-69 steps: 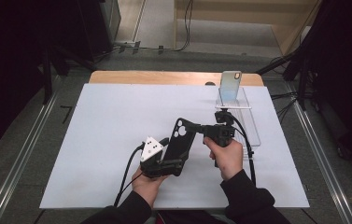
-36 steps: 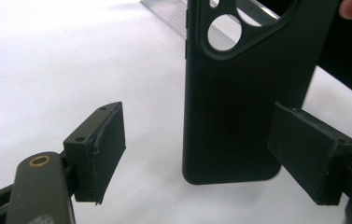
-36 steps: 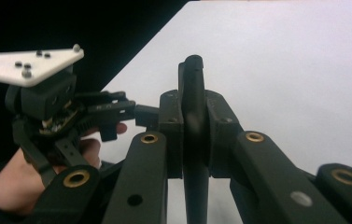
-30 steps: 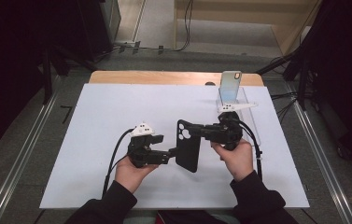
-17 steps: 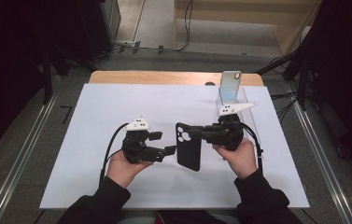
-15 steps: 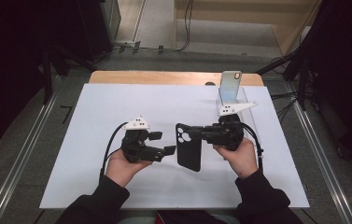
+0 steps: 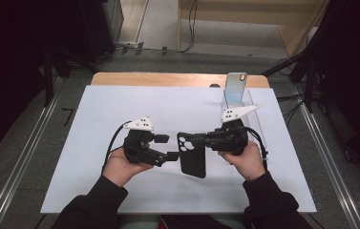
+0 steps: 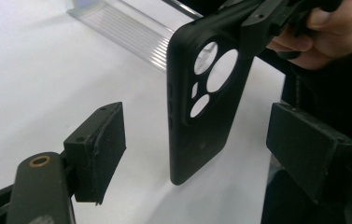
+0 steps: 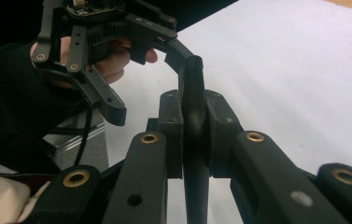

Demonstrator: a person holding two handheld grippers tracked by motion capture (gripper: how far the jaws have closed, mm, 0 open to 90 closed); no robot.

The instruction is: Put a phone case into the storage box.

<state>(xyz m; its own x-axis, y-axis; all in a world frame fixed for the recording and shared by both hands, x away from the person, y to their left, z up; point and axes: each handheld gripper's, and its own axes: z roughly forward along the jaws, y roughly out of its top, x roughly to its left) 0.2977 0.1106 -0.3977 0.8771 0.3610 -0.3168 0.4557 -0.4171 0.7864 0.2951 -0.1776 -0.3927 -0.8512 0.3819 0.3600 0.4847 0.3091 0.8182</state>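
Since earlier: left tool (image 7: 172, 148) off the black phone case (image 7: 193, 155), jaws open beside it. Right tool (image 7: 190, 140) clamped on case, above white surface (image 7: 120, 105). Handover done; next, likely toward the phone (image 7: 235, 88).

Black phone case (image 7: 193, 155); white table sheet (image 7: 120, 109); black tongs (image 7: 194, 140).

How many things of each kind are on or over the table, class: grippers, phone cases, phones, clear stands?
Grippers: 2, left gripper open, right gripper shut on the case
Phone cases: 1, black case
Phones: 1, phone upright at the back
Clear stands: 1, stand
Total: 5
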